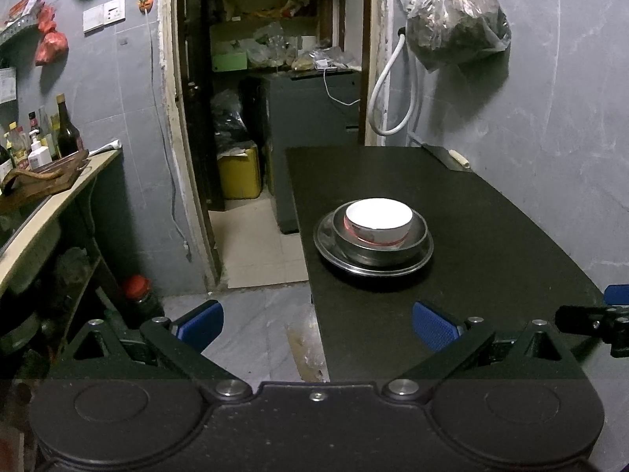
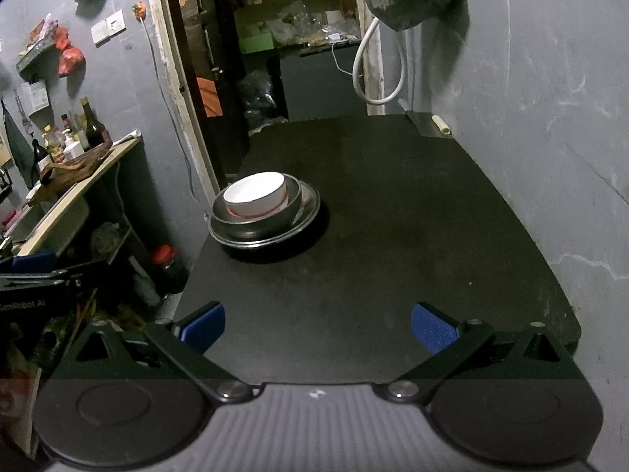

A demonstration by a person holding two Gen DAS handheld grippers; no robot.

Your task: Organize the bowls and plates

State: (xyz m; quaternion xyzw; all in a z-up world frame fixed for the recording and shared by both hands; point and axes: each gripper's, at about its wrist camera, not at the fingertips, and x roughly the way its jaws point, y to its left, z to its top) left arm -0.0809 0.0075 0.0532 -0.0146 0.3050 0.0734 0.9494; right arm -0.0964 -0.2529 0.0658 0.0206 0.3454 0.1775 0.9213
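1. Black tabletop (image 1: 452, 204) fills the right half of my left wrist view, and on it, past my fingers, sits the stack: a white bowl (image 1: 379, 220) with a red band inside a steel bowl (image 1: 377, 246), both resting on a steel plate (image 1: 373, 265)
2. My left gripper (image 1: 317, 324) is spread wide with nothing between its blue pads (image 1: 434, 324); it hangs over the near left edge of the table, well short of the stack
3. At the far right edge of this view I see part of my right gripper (image 1: 597, 320), a black link and a bit of blue pad
4. To the left stands a counter (image 1: 59, 200) with bottles (image 1: 67, 128) and a wooden board (image 1: 43, 177); a plastic bag (image 1: 458, 19) hangs on the wall at the far right

5. From my right wrist view the same stack sits far left on the table (image 2: 393, 216), close to its left edge: white bowl (image 2: 255, 192), steel bowl (image 2: 255, 218), steel plate (image 2: 263, 236)
6. My right gripper (image 2: 317, 324) is also wide open and empty, above the near edge of the table and well apart from the stack
7. My left gripper (image 2: 39, 271) shows at the left margin, only partly in frame, so from here I cannot tell its opening
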